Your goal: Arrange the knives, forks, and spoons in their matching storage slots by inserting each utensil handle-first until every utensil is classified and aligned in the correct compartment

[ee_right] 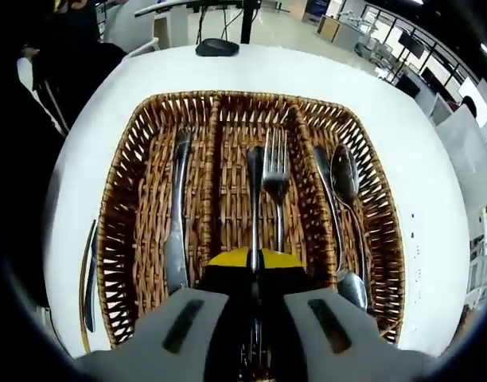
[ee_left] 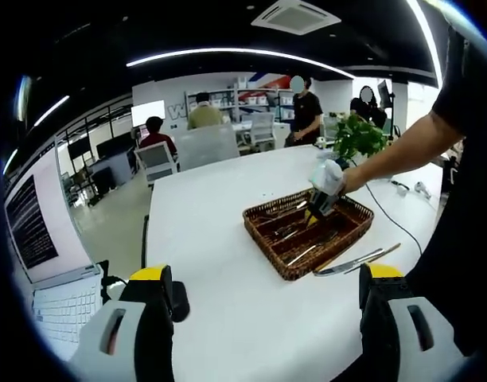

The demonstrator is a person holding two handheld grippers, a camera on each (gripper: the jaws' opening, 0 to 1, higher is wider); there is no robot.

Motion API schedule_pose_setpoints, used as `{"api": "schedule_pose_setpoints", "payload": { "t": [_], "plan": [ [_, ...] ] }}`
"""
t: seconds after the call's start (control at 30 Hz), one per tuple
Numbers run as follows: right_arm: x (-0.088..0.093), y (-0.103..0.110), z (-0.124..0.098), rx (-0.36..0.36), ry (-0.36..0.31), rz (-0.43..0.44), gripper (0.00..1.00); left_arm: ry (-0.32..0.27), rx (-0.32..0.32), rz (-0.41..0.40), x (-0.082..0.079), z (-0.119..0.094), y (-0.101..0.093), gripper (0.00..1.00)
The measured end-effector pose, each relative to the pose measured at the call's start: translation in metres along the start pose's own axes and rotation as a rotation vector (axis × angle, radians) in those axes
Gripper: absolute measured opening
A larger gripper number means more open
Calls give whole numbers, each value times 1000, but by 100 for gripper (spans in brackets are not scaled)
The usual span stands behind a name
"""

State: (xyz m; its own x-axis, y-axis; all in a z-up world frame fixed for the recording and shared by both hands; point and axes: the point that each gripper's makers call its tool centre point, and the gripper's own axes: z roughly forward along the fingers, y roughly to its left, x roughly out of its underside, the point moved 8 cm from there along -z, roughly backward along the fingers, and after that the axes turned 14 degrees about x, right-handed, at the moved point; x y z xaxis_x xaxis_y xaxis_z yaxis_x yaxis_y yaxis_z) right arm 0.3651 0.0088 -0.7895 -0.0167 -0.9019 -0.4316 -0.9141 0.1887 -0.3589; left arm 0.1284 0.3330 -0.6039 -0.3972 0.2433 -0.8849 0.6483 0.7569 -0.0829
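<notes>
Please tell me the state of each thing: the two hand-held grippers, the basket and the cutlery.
Left hand-held gripper: open, holding nothing.
Right hand-held gripper: shut on a fork, over the middle slot.
Basket: on the table, three slots.
Second fork: lying in the middle slot.
Knife: in the left slot.
Spoons: in the right slot.
Table knife: outside the basket.

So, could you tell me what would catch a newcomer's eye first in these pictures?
The wicker tray with three slots stands out: a knife in one outer slot, two forks in the middle, two spoons in the other outer slot. The right gripper is shut on one fork's handle over the middle slot. Another knife lies on the table beside the tray.
</notes>
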Motion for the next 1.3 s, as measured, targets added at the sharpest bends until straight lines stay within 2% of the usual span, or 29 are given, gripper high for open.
{"api": "schedule_pose_setpoints", "payload": {
  "t": [0.07,0.27,0.47,0.57,0.6,0.63,0.7,0.77,0.83,0.93,1.1,1.3],
  "plan": [
    [3,1,3,6,4,-10,0,5,-1,-1,1,0,0,99],
    [4,-2,6,-36,-6,53,2,8,-3,-2,1,1,-1,99],
    [9,-2,7,-52,-54,117,2,-1,11,2,-1,7,-5,99],
    [6,0,6,-34,-62,82,4,3,20,7,-3,11,-7,99],
    [6,-1,6,-9,-53,77,6,1,24,10,-4,12,-7,99],
    [7,-6,4,45,-42,84,10,-2,27,14,-5,12,-7,99],
    [4,-5,1,59,-52,183,13,-3,31,19,-7,13,-8,99],
    [2,-9,-5,74,-73,173,20,-2,36,25,-8,14,-9,99],
    [-3,-11,-16,86,-126,217,27,-4,42,31,-10,15,-10,99],
    [-5,-14,-28,94,-144,253,33,-7,51,41,-11,16,-11,99],
    [-8,-17,-56,168,-208,304,46,-24,72,53,-14,23,-13,99],
    [1,-12,-93,246,-230,374,51,-44,98,58,-17,34,-16,99]
  ]
}}
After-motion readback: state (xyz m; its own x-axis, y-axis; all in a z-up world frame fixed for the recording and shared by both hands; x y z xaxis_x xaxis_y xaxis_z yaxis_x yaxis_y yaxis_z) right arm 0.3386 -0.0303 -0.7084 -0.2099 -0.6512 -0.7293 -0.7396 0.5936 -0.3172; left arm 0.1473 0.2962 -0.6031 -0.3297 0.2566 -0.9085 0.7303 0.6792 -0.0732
